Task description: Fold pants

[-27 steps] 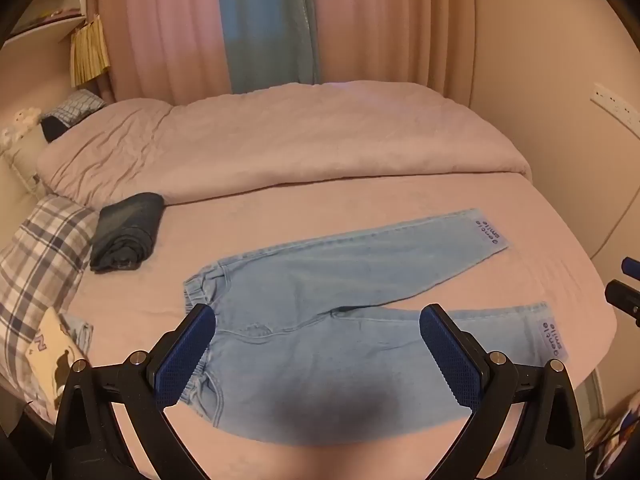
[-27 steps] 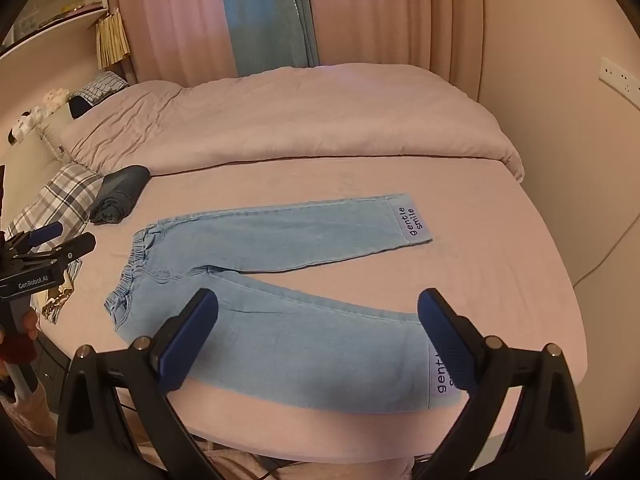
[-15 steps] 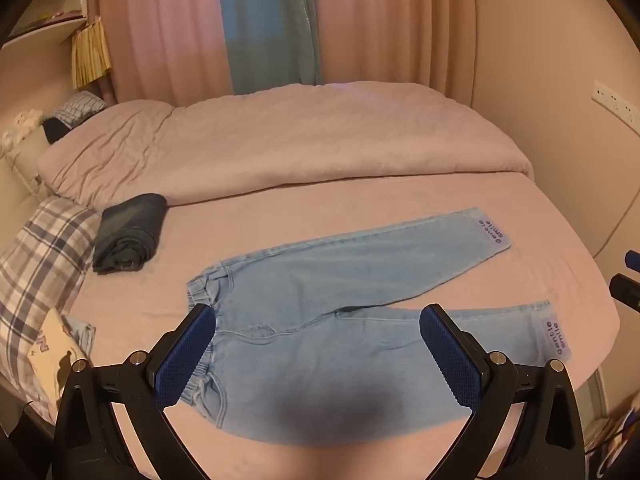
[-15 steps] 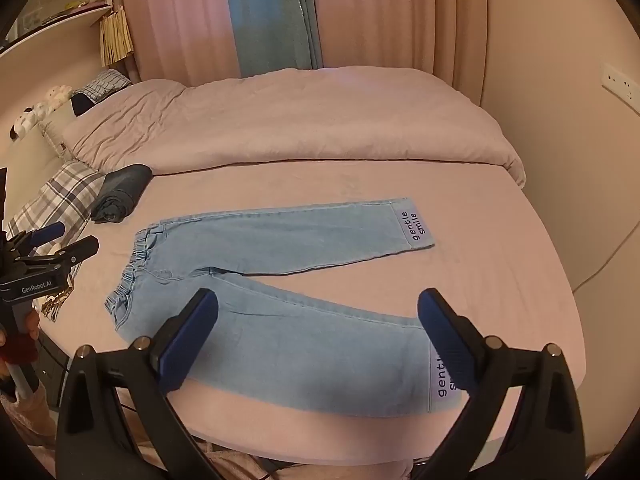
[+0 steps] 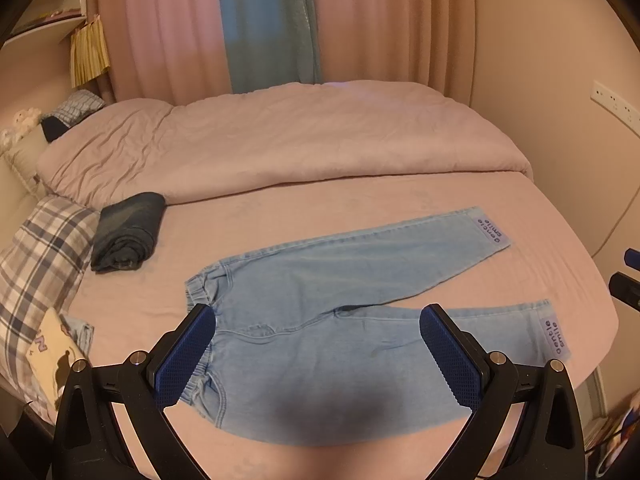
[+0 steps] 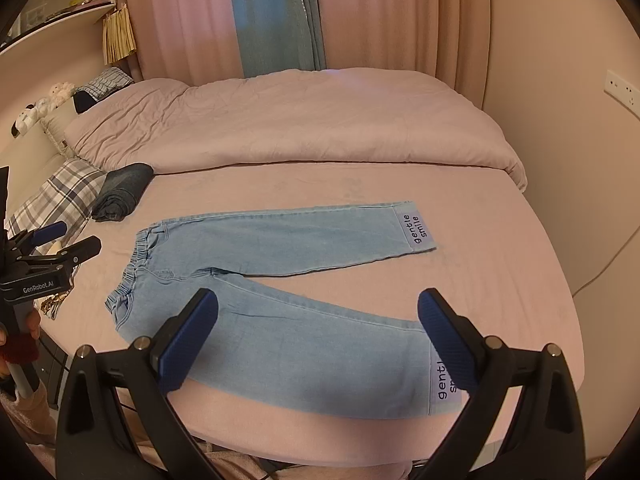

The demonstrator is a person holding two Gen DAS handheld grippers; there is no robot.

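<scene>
Light-blue jeans [image 5: 340, 320] flat along bed's [image 5: 360, 204] near edge, legs splayed. Left gripper [image 5: 316, 354] and right gripper [image 6: 318, 340] gape fully, empty (hovering). Risk: pinching the sheet with the denim.

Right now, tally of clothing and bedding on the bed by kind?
Light blue jeans, laid flat: 1
Dark folded garment: 1
Plaid pillow: 1
Pink duvet: 1
Total: 4
Some smaller items at the left edge of the bed are too unclear to count.
</scene>
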